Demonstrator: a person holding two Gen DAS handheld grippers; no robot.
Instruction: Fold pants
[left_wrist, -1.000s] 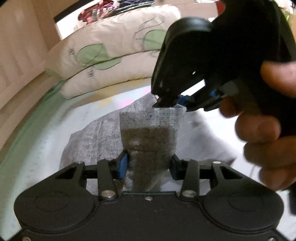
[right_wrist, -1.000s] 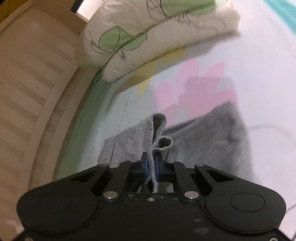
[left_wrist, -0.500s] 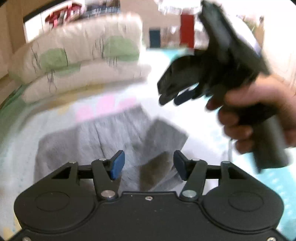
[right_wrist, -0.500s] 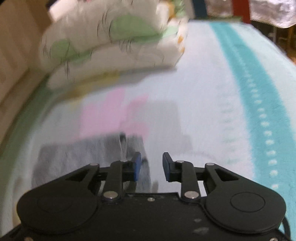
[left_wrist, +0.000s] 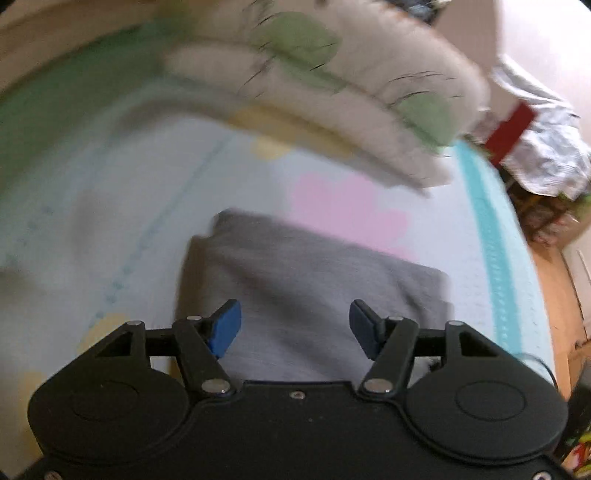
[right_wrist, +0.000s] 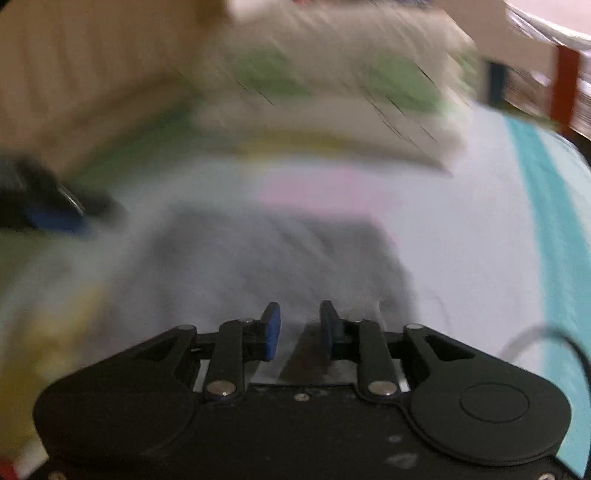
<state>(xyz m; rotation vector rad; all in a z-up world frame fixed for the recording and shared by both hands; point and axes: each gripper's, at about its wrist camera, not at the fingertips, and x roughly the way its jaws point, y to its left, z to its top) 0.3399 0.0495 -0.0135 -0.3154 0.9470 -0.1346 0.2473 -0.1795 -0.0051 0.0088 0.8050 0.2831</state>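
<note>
Currently both my grippers hang empty over the folded grey pants (left_wrist: 306, 280) on the bedsheet (left_wrist: 436, 240): left gripper (left_wrist: 295, 325) wide and just opened, right gripper (right_wrist: 297, 328) narrowly parted. Fold looks laid; next, I judge, comes squaring or another fold.

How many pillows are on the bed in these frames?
2, stacked at the head of the bed: the upper pillow with green leaf print lies on the lower pillow. Blur may hide more.
</note>
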